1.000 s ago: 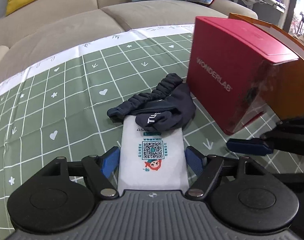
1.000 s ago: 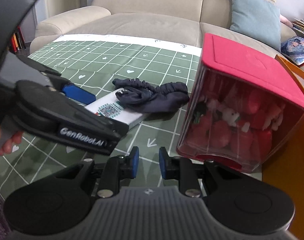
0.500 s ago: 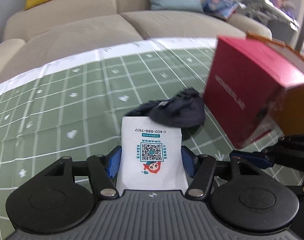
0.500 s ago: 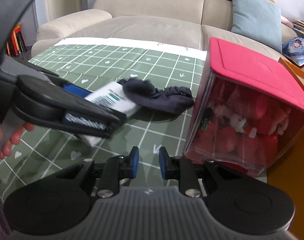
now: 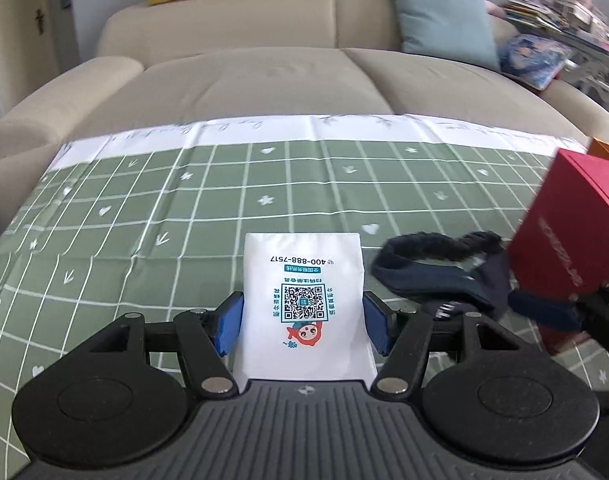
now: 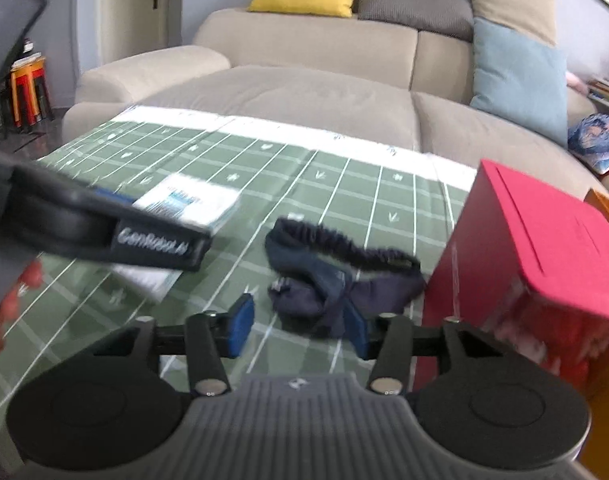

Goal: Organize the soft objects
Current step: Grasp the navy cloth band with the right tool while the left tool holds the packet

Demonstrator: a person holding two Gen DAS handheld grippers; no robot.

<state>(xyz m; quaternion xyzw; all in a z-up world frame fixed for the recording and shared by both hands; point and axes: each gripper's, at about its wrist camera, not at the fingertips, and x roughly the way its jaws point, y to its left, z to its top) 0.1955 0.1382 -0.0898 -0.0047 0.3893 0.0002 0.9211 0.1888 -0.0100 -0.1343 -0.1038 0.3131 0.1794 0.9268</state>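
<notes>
Nearest, the right tongs (image 6: 300, 330) are spreading, nothing pinched yet; their right pad already overlaps the near edge of the dark cloth (image 6: 336, 280). That cloth lies just ahead on the green checked worktop (image 6: 344, 188), bunched, its long axis running left to right with the elastic edge farther off, its right end against the red box (image 6: 544, 248). The left tongs (image 5: 302, 326) pinch a white packet (image 5: 302, 280) off to the left, so the right hand is nearer.
</notes>
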